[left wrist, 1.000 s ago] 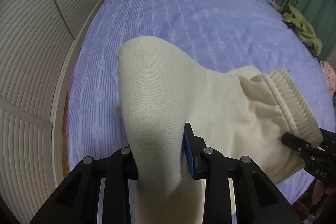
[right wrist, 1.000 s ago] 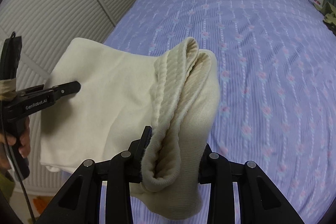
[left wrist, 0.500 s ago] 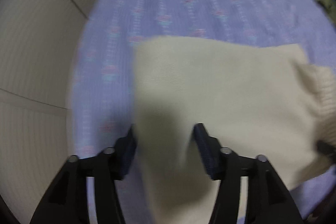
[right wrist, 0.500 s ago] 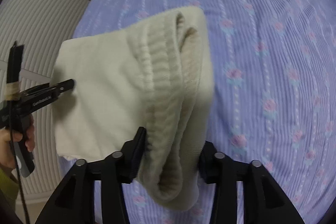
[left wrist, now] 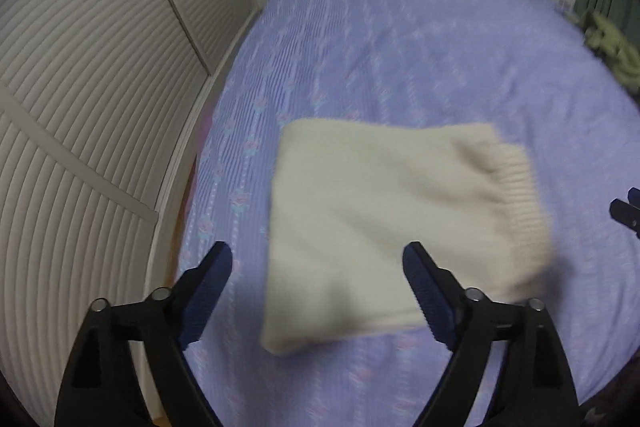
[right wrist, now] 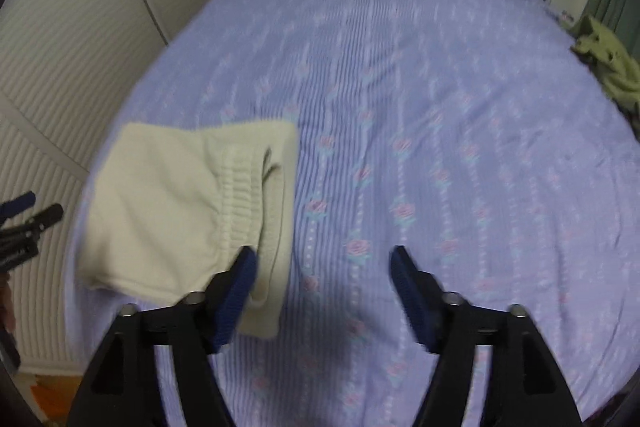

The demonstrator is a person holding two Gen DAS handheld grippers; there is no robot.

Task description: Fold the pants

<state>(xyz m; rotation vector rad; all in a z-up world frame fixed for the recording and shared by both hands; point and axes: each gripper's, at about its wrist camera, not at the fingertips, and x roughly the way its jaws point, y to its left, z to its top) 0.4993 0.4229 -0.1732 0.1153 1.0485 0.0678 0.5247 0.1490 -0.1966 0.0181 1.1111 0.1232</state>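
We see one folded cream knit pair of pants lying on the lilac floral bed, beyond both jaws. Our left gripper and right gripper gape wide, holding nothing.

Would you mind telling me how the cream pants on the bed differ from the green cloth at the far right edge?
The pants are cream and folded into a flat, neat rectangle; the green cloth is olive and lies crumpled in a heap. The pants sit near the bed's near left side, just ahead of the open left gripper and right gripper; the green cloth is far off at the right edge. Neither is being held.
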